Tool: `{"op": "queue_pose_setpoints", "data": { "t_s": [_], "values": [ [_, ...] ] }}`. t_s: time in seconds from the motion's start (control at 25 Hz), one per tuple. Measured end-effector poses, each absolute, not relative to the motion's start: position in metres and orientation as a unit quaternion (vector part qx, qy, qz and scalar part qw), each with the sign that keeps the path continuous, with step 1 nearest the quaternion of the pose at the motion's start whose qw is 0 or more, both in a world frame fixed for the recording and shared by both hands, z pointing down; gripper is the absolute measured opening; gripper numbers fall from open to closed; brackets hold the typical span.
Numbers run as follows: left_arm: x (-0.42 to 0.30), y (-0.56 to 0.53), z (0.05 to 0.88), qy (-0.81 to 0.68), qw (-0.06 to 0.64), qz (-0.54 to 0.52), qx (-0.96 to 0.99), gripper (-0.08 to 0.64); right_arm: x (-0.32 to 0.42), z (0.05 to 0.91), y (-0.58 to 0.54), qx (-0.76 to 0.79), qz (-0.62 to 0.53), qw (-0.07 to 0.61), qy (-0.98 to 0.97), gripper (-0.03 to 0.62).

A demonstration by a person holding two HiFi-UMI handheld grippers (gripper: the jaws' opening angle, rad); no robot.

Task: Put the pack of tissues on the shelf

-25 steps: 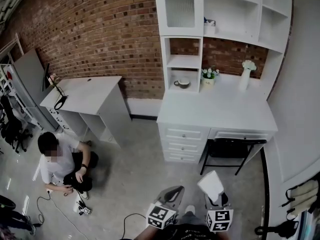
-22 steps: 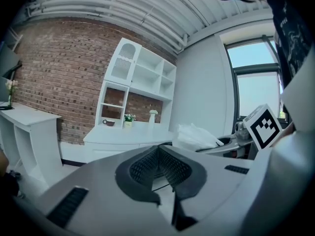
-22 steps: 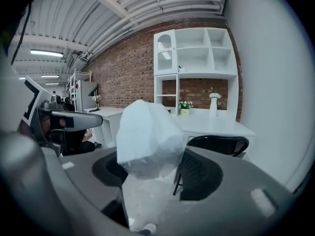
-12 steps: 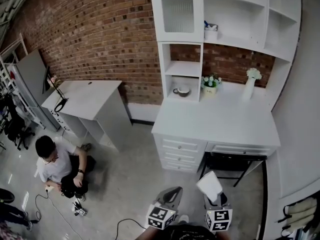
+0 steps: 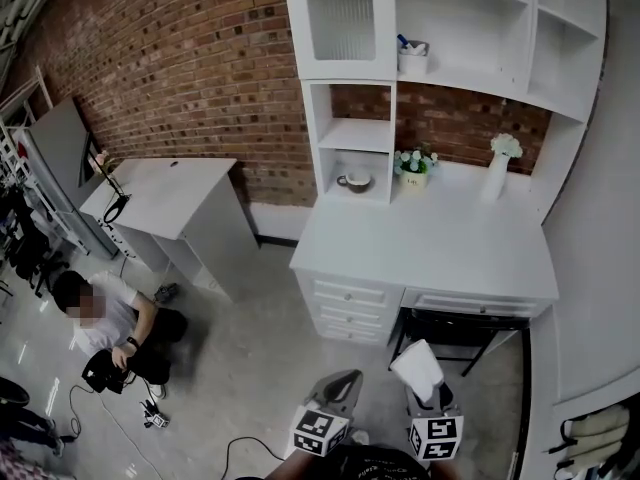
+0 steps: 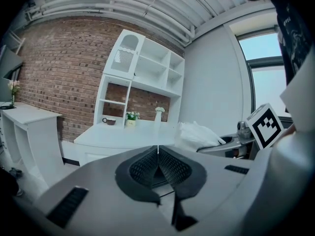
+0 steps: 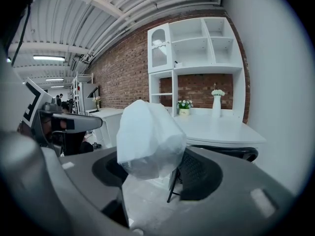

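Note:
My right gripper (image 5: 428,388) is shut on a white plastic-wrapped pack of tissues (image 5: 418,370), which fills the middle of the right gripper view (image 7: 147,139). My left gripper (image 5: 340,388) is shut with nothing between its jaws; its meshed pads (image 6: 157,163) meet in the left gripper view. From there the pack of tissues (image 6: 197,135) shows to the right. Both grippers hang low in the head view, short of the white desk (image 5: 425,243). The white shelf unit (image 5: 470,38) rises above the desk against the brick wall and also shows in the right gripper view (image 7: 197,48).
A black chair (image 5: 455,326) is tucked under the desk. On the desk stand a white vase (image 5: 497,168) and a flower pot (image 5: 412,168); a cup (image 5: 353,181) sits in a cubby. A second white desk (image 5: 165,193) is at left, with a person (image 5: 105,323) sitting on the floor.
The desk and shelf unit have shifted left and grown larger in the head view as I moved closer. Both grippers keep their pose, the pack still held. The seated person has shifted.

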State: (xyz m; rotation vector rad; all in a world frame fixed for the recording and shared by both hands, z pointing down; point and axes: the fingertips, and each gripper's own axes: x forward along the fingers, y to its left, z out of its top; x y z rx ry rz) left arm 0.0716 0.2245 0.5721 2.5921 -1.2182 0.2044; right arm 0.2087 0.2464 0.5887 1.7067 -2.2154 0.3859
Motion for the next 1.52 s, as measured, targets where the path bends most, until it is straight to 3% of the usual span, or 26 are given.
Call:
{"op": "queue_pose_setpoints", "data": {
  "t_s": [0.76,1.52],
  "values": [
    [0.074,0.197,0.572,-0.427,0.132,0.077,0.891,0.014,0.203,0.589,0.213,0.581,0.136,0.152,-0.788,0.276],
    [0.033,0.088,0.574,-0.436,0.134,0.062,0.888,0.014,0.182,0.590,0.113,0.592,0.132,0.168,-0.777,0.276]
  ]
}}
